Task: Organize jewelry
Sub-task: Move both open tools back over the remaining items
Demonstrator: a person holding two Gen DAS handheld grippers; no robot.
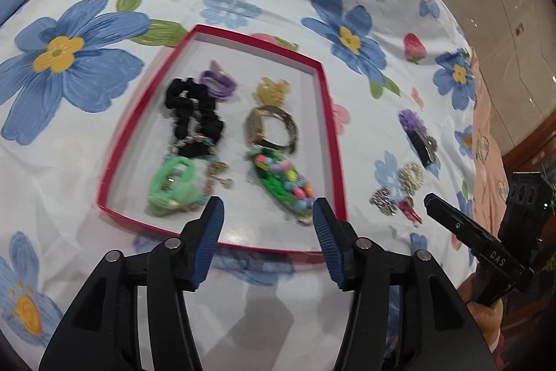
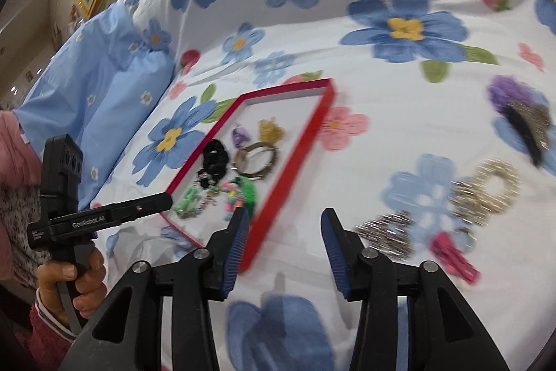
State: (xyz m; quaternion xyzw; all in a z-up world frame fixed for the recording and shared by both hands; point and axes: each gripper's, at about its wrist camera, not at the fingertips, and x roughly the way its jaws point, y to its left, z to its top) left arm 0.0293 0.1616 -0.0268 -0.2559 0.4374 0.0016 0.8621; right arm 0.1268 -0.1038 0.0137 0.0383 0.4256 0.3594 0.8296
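Two grippers, one in each of my hands, hover over a flowered bedsheet [image 1: 80,162]. My left gripper [image 1: 267,218] is spread wide and holds nothing, just above the near edge of a red tray [image 1: 333,145]. My right gripper [image 2: 285,225] is likewise spread and bare, over the sheet just right of the tray. Inside the tray, nearest first, lie a green band [image 1: 170,186] and a bright beaded piece [image 1: 285,183], then a black scrunchie [image 1: 194,113] and a watch [image 1: 272,127], then a purple tie [image 1: 217,82] and a yellow clip [image 1: 271,91]. Outside, right of the tray, a pink clip [image 2: 453,256] and two silvery pieces [image 2: 486,193] lie close together. Farther off rests a purple and black clip [image 2: 521,117].
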